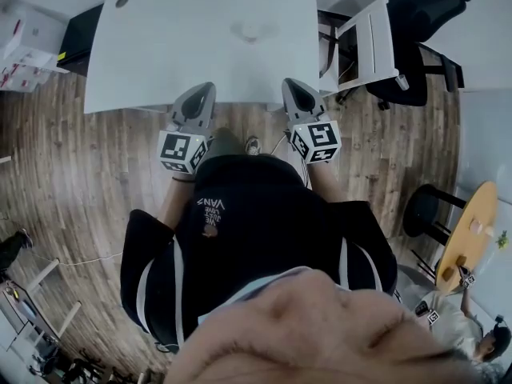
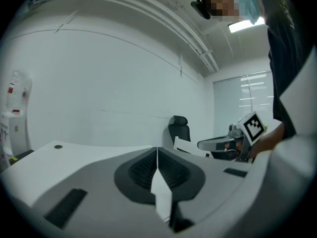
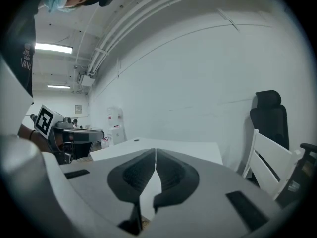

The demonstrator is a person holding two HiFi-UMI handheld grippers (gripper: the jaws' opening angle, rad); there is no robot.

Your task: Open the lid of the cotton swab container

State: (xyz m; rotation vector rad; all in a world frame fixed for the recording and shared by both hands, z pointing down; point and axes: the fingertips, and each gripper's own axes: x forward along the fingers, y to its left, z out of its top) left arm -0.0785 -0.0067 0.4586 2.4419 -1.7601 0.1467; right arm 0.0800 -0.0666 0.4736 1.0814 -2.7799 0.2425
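A small, pale, roundish container (image 1: pixel 250 31) sits on the white table (image 1: pixel 160 46), toward its far middle; it is too faint to make out its lid. Both grippers are held level at the table's near edge, pointing at the table, well short of the container. My left gripper (image 1: pixel 204 89) is shut with nothing between its jaws, and the left gripper view shows its black pads closed together (image 2: pixel 157 150). My right gripper (image 1: pixel 293 84) is also shut and empty (image 3: pixel 155 152). The container does not show in either gripper view.
A white chair (image 1: pixel 364 46) and a black office chair (image 1: pixel 420 14) stand right of the table. Boxes (image 1: pixel 28 42) lie at the far left on the wooden floor. A black stool (image 1: pixel 424 210) and a round wooden table (image 1: pixel 468 230) are at the right. A water dispenser (image 3: pixel 116 128) stands by the wall.
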